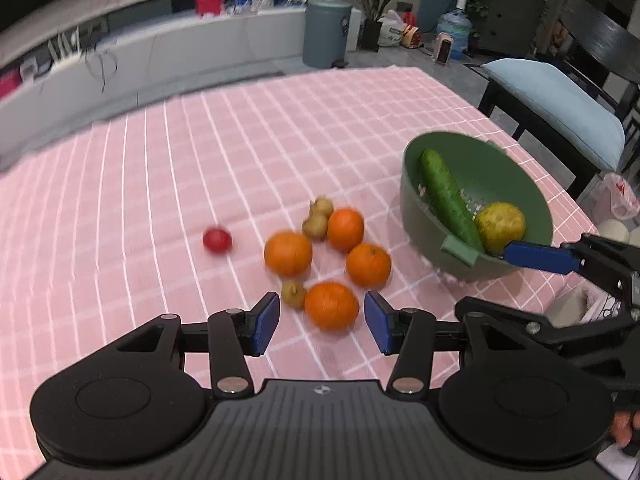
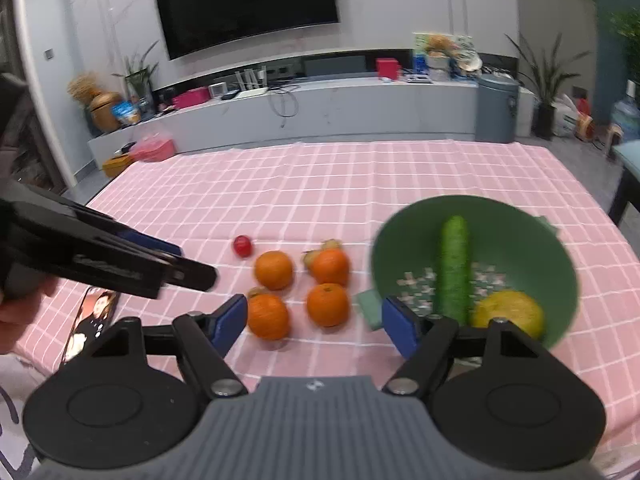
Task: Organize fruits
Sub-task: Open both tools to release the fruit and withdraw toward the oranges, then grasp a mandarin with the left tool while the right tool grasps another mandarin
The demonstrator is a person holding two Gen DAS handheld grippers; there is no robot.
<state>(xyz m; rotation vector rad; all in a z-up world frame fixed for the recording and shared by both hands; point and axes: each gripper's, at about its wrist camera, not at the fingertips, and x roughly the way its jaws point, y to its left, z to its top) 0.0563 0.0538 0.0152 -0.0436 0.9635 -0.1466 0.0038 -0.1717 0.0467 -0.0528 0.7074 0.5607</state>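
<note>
Several oranges lie together on the pink checked cloth; the nearest orange [image 1: 331, 306] sits between the fingers of my open left gripper [image 1: 322, 323], untouched. Small brown-yellow fruits [image 1: 316, 224] and a red fruit [image 1: 217, 240] lie beside them. A green colander bowl [image 1: 516, 160] at the right holds a cucumber [image 1: 448, 196] and a yellow-green citrus [image 1: 500, 226]. My right gripper [image 2: 314, 322] is open and empty just in front of two oranges [image 2: 268, 316] [image 2: 328, 304], with the bowl [image 2: 520, 232] to its right. Its blue finger shows at the bowl's rim in the left wrist view [image 1: 540, 257].
A phone [image 2: 92, 320] lies on the cloth at the front left. A chair with a light blue cushion [image 1: 560, 108] stands past the table's right edge. A grey bin [image 1: 326, 32] and a TV bench stand beyond the far edge.
</note>
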